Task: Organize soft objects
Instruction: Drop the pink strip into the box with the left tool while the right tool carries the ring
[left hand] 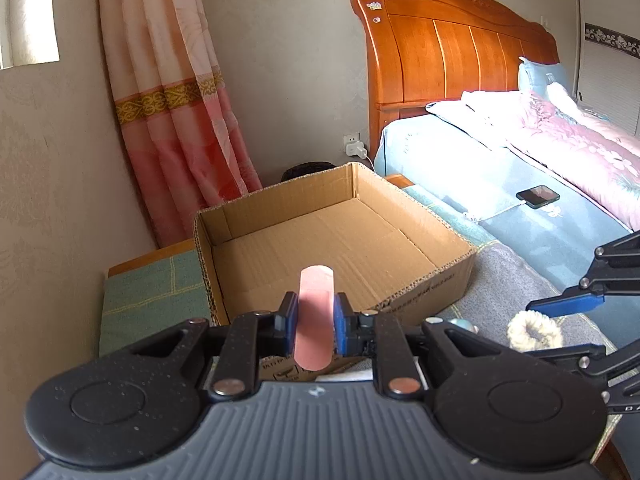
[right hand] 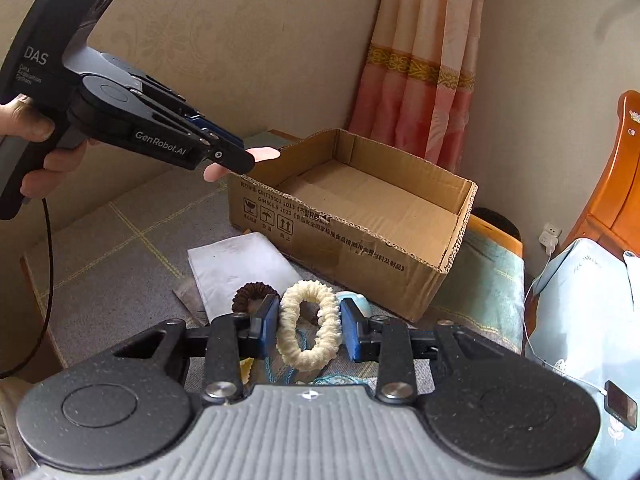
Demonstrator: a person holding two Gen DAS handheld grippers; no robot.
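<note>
Left tongs (left hand: 315, 326) are clenched across the middle of a pink pad (left hand: 315, 316), held upright just short of the empty cardboard box (right hand: 356, 216). Right tongs (right hand: 309, 327) grip a cream scrunchie (right hand: 310, 326) by opposite sides of its loop, above the cloth-covered counter (right hand: 120, 264). Judgement: both items are light and compressible; mid-body holds should suffice.
</note>
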